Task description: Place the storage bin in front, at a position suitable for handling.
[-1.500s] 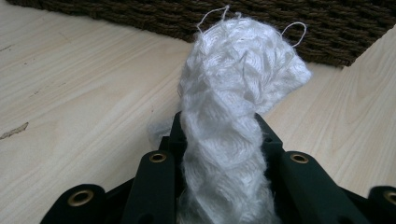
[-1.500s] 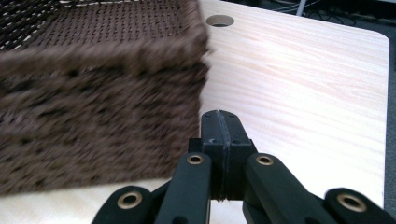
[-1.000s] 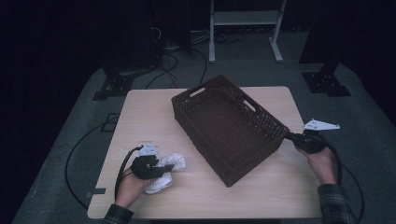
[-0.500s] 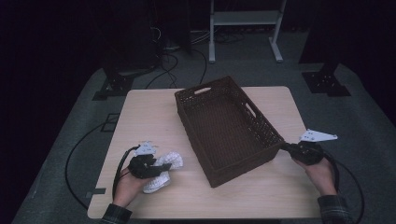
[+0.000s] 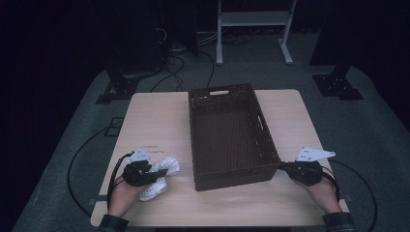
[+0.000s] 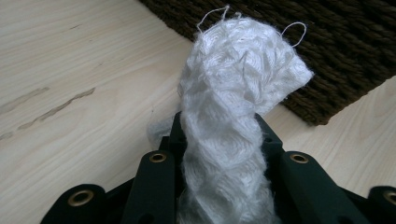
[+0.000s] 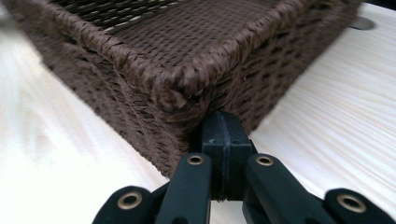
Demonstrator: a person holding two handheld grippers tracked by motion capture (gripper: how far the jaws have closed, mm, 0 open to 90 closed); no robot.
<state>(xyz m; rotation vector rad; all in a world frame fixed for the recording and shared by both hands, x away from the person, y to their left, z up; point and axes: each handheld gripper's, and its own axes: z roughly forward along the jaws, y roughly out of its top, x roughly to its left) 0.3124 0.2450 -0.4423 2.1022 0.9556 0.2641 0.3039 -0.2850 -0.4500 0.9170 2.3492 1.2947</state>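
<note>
1. The step in hand looks like readying the brown woven basket (image 5: 231,140) for loading: the right tool (image 5: 288,167) has its jaws closed flat together, tip pressed against the basket's near right corner, apparently nudging it square to the counter (image 5: 159,121).
2. The left tool (image 5: 157,173) grips a white knitted cloth (image 6: 233,116); the cloth runs up between the jaws and sticks out beyond their tips.
3. More white cloth (image 5: 153,189) lies on the counter just under that tool, near the front left corner.
4. The gripped cloth hangs just beside the basket's left wall, outside it, near the basket's front left corner.
5. The basket stands mid-counter, long side running front to back, and looks empty.
6. Next move, as I judge it: lift the cloth over the left rim, carry it above the basket floor, then open the jaws.
</note>
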